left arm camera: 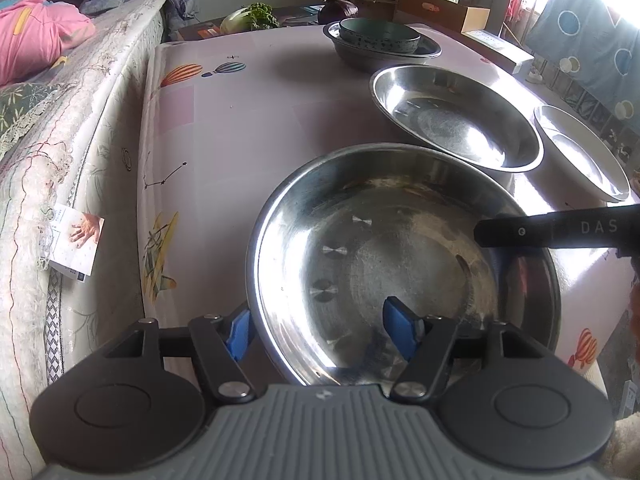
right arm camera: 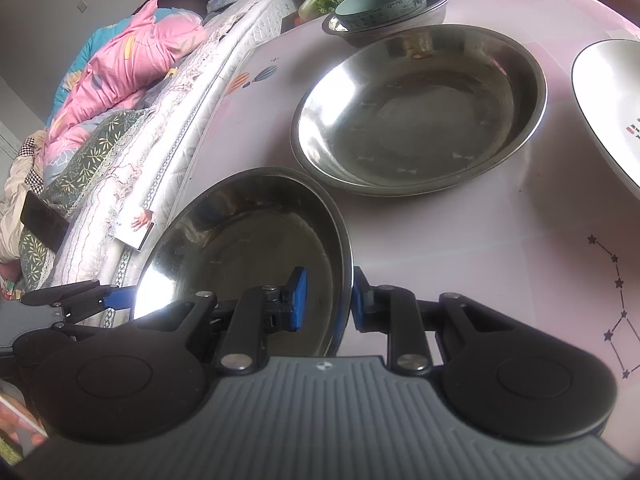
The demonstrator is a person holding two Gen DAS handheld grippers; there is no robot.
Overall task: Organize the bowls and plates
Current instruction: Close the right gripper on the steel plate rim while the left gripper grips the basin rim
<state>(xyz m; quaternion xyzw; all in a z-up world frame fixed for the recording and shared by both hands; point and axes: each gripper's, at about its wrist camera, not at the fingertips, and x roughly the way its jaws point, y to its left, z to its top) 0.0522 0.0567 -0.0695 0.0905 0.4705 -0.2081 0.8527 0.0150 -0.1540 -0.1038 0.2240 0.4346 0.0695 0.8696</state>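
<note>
On the worktop: a pink patterned cloth covers the worktop [left arm camera: 240,128], which stands hard against a bed [left arm camera: 52,128]; the dishes run in a loose row from the near edge to the far end.
Near steel bowl: the near steel bowl [left arm camera: 400,264] sits closest to the edge, between the two grippers, so it looks like the piece being handled.
Right gripper: the right gripper [right arm camera: 329,300] is narrowed onto that bowl's rim, one blue pad inside the wall and one outside, a pinch that suits a thin metal lip. The bowl appears tipped up toward the bed side, though the lens makes this hard to judge.
Left gripper: the left gripper [left arm camera: 320,326] stands fairly wide, straddling the opposite rim with one pad outside and one over the basin; neither pad visibly presses, so it seems poised to steady rather than carry.
Second steel bowl: the second steel bowl [right arm camera: 420,112] lies just beyond, empty and mouth up, a likely nest for the near one.
White dish: the white dish [right arm camera: 608,108] rests apart at the right, empty.
Far stack: a teal bowl [left arm camera: 380,34] already sits inside a metal basin [left arm camera: 384,56] at the far end, suggesting nesting is the scheme.
Step, as a judgement: lifting the near bowl to stack it.
</note>
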